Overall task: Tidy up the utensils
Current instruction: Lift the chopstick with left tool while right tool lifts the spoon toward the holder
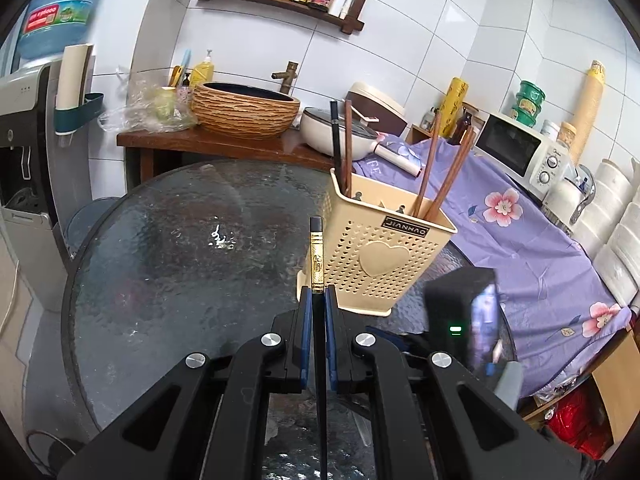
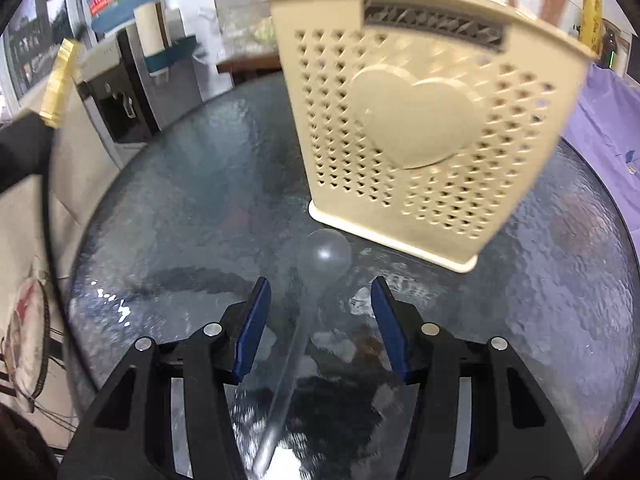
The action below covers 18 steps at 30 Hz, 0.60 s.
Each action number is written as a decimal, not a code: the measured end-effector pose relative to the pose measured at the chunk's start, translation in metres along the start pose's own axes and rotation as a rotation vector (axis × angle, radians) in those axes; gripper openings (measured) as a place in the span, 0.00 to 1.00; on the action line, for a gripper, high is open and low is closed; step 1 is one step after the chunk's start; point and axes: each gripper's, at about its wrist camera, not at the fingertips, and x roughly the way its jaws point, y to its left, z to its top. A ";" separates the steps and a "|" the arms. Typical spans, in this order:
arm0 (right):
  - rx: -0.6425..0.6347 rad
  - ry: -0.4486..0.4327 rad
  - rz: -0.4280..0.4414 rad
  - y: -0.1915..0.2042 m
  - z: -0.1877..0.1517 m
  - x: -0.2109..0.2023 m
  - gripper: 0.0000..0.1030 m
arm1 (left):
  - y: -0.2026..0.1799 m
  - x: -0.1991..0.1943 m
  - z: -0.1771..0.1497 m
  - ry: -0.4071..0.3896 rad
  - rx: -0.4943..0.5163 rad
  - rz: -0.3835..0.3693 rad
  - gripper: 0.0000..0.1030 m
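A: On the round glass table (image 2: 168,208), what is seen standing?

B: A cream perforated utensil holder (image 1: 380,252) with a raised heart on its front is seen upright. Brown chopsticks (image 1: 434,172) and one black one are leaned in its compartments.

A: What is gripped by the left gripper (image 1: 319,300)?

B: A black chopstick (image 1: 317,258) with a gold band is clamped between its blue pads, pointing up just left of the holder.

A: And the right gripper (image 2: 318,308)?

B: Its jaws are held apart, with nothing pressed by the pads. A clear plastic spoon (image 2: 320,264) is seen lying on the glass between them, its bowl just in front of the holder's base, its handle running back under the gripper. The picture there is blurred.
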 end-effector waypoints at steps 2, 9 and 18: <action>-0.011 0.017 -0.028 0.003 0.002 0.010 0.50 | 0.004 -0.001 0.000 -0.001 -0.007 0.001 0.06; -0.007 0.031 -0.052 0.007 0.008 0.026 0.45 | 0.016 0.001 -0.001 0.005 -0.028 -0.002 0.06; -0.015 0.015 -0.074 0.019 0.019 0.039 0.36 | 0.021 0.007 -0.003 0.017 -0.043 -0.006 0.06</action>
